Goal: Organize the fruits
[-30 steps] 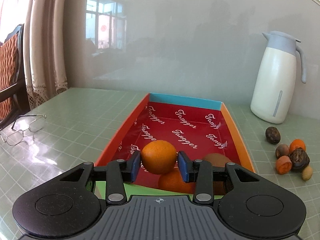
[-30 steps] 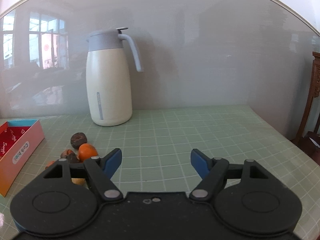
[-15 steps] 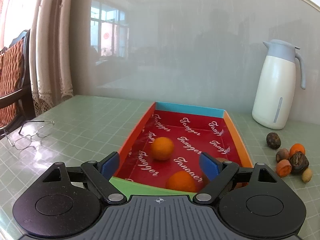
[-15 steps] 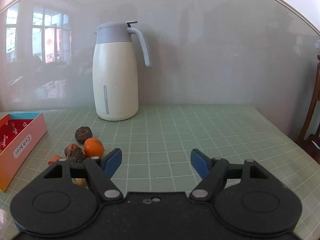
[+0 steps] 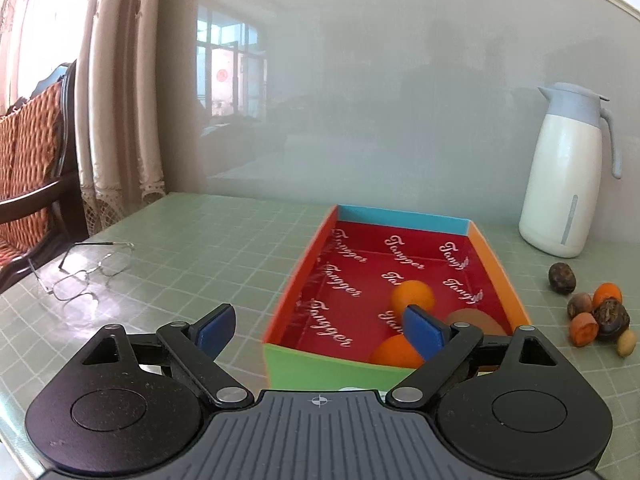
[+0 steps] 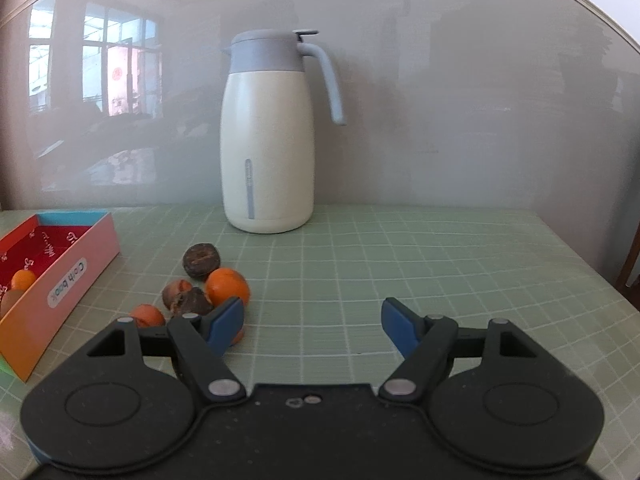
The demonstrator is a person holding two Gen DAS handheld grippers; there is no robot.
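Note:
A colourful box (image 5: 496,276) with a red printed floor lies on the table. In it are two oranges (image 5: 413,295) (image 5: 394,352) and a brown fruit (image 5: 474,320). My left gripper (image 5: 320,326) is open and empty, above the box's near left corner. A pile of small fruits (image 6: 200,288) lies right of the box: oranges (image 6: 227,285) and dark brown ones (image 6: 201,258). It also shows in the left wrist view (image 5: 596,312). My right gripper (image 6: 312,320) is open and empty, just right of the pile. The box also shows in the right wrist view (image 6: 68,276).
A white thermos jug (image 6: 268,140) with a grey-blue lid stands at the back by the wall. A pair of glasses (image 5: 86,270) lies on the green checked tablecloth at the left. A wooden chair (image 5: 32,168) and curtains are beyond the left table edge.
My left gripper opened and dropped the orange into the box, then pulled back and to the left. My right gripper moved closer to the fruit pile, staying open.

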